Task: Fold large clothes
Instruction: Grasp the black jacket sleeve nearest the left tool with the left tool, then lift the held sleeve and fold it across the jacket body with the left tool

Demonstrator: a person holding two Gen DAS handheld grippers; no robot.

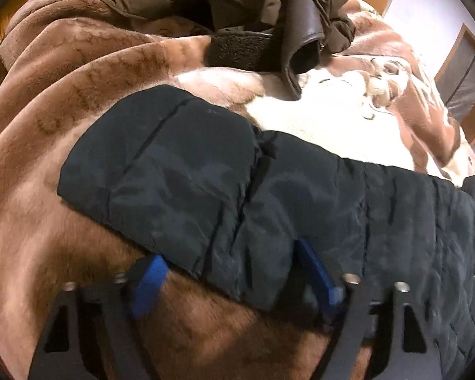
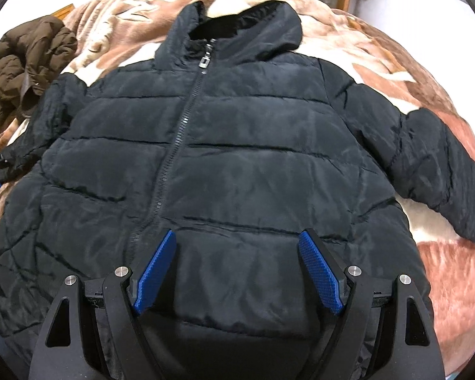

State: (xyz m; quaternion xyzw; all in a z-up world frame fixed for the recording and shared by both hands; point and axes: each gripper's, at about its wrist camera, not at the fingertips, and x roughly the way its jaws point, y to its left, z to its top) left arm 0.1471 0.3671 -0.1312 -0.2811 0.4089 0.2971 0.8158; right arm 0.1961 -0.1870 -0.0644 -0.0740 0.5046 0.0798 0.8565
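Straddling the black jacket's sleeve (image 1: 186, 171) edge, left fingers (image 1: 150, 281) part-open; right fingers (image 2: 319, 272) wide above hem.

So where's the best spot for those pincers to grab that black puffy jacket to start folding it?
Probably a sleeve end. The black jacket lies flat, zipped, front up, with both sleeves spread outward on the blanket. The left gripper already straddles the sleeve edge from the side; a thin free end pinches more easily than the padded body under the right gripper.
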